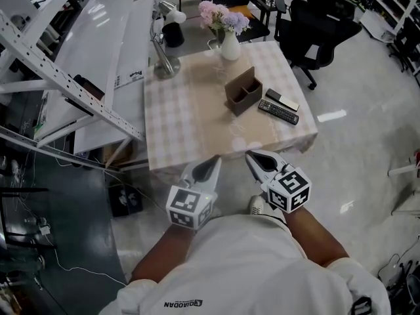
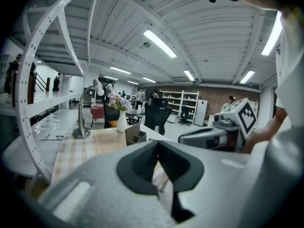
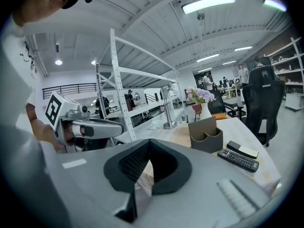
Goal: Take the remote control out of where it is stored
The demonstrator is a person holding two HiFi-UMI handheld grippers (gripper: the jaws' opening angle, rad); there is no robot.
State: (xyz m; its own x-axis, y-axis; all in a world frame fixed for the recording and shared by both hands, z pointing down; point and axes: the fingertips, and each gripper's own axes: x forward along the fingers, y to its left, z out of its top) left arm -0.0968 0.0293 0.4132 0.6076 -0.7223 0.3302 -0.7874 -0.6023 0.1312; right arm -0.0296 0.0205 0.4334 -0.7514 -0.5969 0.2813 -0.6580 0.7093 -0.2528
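Checked cloth covers the counter (image 1: 190,110) in the middle of the frame, with a flower vase (image 1: 230,44) and a desk lamp (image 1: 164,51) along its upper edge. Right of centre stands a brown 2-pocket holder (image 1: 241,90). The black remote control (image 1: 278,111) lies flat on the cloth just right of it, outside the pockets, beside a slimmer remote (image 1: 282,100). I have the left hand-held gripper (image 1: 215,159) and right hand-held gripper (image 1: 251,154) at the counter's lower edge, both pressed together on nothing, well apart from the remotes.
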